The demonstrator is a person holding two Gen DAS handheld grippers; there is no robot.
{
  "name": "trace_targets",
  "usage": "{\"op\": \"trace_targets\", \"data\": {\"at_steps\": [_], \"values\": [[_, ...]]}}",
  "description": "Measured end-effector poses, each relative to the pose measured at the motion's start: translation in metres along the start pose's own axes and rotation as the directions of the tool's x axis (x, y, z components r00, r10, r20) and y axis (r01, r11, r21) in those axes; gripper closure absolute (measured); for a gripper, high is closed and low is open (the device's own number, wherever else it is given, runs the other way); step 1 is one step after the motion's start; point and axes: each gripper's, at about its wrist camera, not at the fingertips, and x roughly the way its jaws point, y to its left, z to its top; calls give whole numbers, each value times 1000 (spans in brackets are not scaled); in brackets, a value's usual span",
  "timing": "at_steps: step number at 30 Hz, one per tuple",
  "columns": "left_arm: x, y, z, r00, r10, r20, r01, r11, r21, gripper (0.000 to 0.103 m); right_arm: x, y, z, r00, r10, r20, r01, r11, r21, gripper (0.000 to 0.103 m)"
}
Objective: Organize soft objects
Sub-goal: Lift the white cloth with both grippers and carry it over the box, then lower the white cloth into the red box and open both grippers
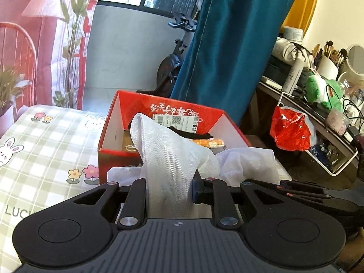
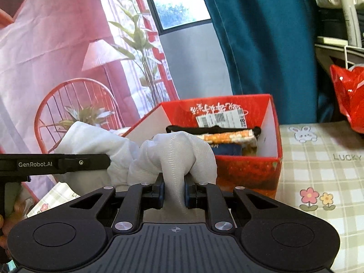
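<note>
A white mesh cloth [image 1: 173, 157] is lifted off the bed, gripped at two places. My left gripper [image 1: 169, 192] is shut on one bunch of it, the fabric rising up between the fingers. My right gripper [image 2: 174, 192] is shut on another bunch of the white cloth [image 2: 179, 154], which puffs out above the pads. Behind the cloth stands an open red cardboard box [image 1: 109, 134] [image 2: 250, 168] holding folded items, one orange-patterned, one black. In the right wrist view the left gripper's black body [image 2: 56, 163] sits at the left, with part of a hand below it.
The box rests on a bed with a green checked rabbit-print sheet [image 1: 45, 141] [image 2: 318, 173]. A teal curtain [image 1: 229, 45] hangs behind. A red plastic bag [image 1: 290, 129] hangs off a cluttered desk at the right. An exercise bike [image 1: 173, 61] stands by the window.
</note>
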Motion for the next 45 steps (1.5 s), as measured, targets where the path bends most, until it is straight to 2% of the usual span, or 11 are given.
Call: {"op": "trace_targets", "data": {"at_steps": [22, 28, 33, 39, 45], "values": [[-1, -6, 19, 999, -27, 44, 26, 999, 30, 83, -13, -2, 21, 999, -5, 43, 5, 1000, -13, 88], [10, -7, 41, 997, -39, 63, 36, 998, 49, 83, -7, -8, 43, 999, 2, 51, -1, 1000, -29, 88], [29, -3, 67, 997, -41, 61, 37, 998, 59, 83, 5, -17, 74, 998, 13, 54, -11, 1000, -29, 88], [68, 5, 89, 1000, -28, -11, 29, 995, 93, 83, 37, -28, 107, 1000, -9, 25, 11, 998, -68, 87], [114, 15, 79, 988, 17, -152, 4, 991, 132, 83, 84, -45, 110, 994, -31, -107, 23, 997, -75, 87]]}}
